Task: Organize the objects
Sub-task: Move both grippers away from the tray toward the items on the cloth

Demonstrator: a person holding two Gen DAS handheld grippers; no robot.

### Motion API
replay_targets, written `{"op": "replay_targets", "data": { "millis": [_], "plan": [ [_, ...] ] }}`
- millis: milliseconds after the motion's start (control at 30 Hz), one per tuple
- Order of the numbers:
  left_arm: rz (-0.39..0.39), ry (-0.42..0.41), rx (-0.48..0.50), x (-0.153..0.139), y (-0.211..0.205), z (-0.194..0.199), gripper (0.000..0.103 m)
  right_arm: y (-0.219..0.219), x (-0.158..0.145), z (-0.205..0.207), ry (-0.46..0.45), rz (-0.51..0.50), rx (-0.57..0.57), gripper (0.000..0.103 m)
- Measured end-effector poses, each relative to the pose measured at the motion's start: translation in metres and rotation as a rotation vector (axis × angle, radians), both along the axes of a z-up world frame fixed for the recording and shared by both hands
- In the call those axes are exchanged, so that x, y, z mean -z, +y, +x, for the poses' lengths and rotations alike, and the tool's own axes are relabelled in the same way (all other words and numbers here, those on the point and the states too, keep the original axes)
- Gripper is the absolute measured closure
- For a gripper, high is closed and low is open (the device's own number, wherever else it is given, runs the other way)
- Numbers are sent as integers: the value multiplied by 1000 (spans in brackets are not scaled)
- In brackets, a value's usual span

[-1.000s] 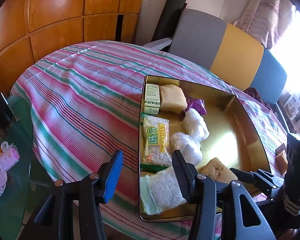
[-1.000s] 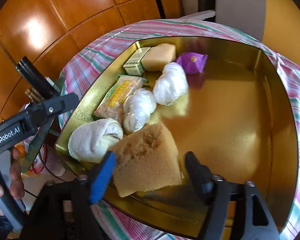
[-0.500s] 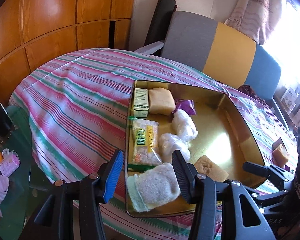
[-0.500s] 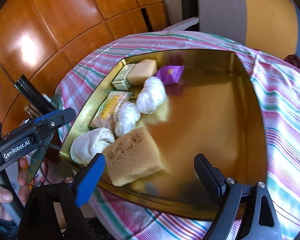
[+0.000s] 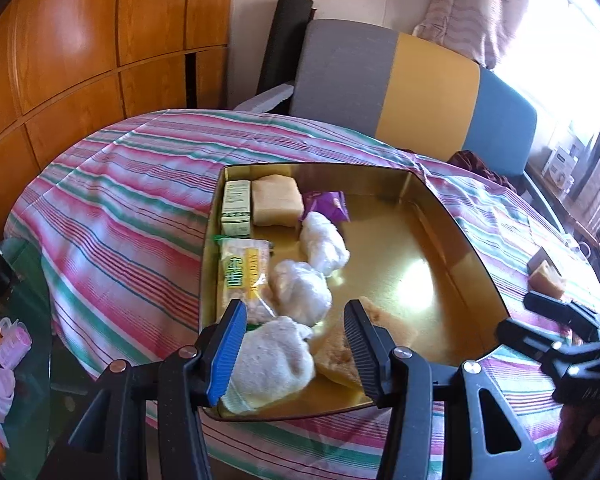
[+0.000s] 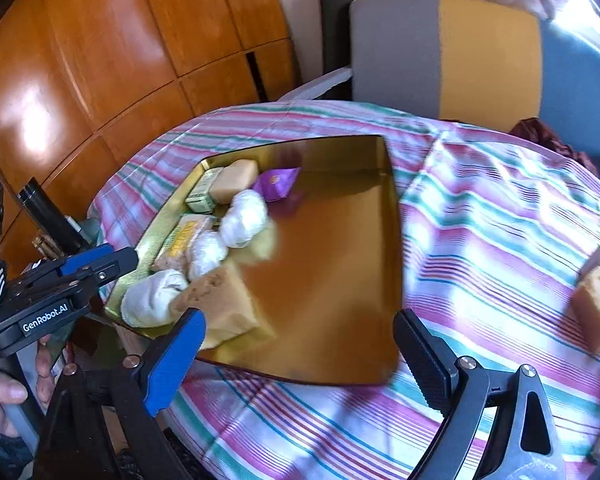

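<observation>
**Things in the Gold Tray**

A shiny gold tray [image 5: 440, 216] sits on the striped cloth. Along its left side lie a small green box [image 5: 236, 208], a tan block [image 5: 277, 205], a purple packet [image 5: 329, 205], a yellow snack bag [image 5: 242, 272], two white crinkly bundles [image 5: 324, 244], a rolled white sock [image 5: 274, 360] and a brown sponge [image 5: 340, 356]. Another tan block [image 6: 598, 306] lies outside the tray, on the cloth.
</observation>
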State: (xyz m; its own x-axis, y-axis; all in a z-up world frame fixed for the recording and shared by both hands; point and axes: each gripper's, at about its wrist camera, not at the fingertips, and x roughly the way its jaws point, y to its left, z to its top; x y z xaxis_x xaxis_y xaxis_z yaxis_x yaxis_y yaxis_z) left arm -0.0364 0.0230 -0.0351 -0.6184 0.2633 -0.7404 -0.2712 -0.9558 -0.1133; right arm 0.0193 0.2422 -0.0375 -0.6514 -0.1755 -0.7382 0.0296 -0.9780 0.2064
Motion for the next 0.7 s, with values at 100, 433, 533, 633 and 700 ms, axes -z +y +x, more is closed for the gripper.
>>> {"op": "replay_targets", "data": {
  "millis": [100, 433, 533, 633, 700],
  "plan": [
    [-6, 5, 25, -2, 8, 3, 52, 26, -5, 13, 3, 13, 53, 8],
    [-32, 17, 134, -8, 52, 11, 52, 151, -20, 68, 8, 76, 351, 8],
    [-42, 26, 176, -11, 69, 15, 52, 190, -25, 86, 15, 101, 457, 8],
    [-51, 30, 219, -13, 88, 18, 52, 227, -28, 104, 32, 105, 571, 7],
    [-57, 30, 248, -13, 101, 20, 52, 250, -26, 116, 43, 102, 649, 6]
  ]
}}
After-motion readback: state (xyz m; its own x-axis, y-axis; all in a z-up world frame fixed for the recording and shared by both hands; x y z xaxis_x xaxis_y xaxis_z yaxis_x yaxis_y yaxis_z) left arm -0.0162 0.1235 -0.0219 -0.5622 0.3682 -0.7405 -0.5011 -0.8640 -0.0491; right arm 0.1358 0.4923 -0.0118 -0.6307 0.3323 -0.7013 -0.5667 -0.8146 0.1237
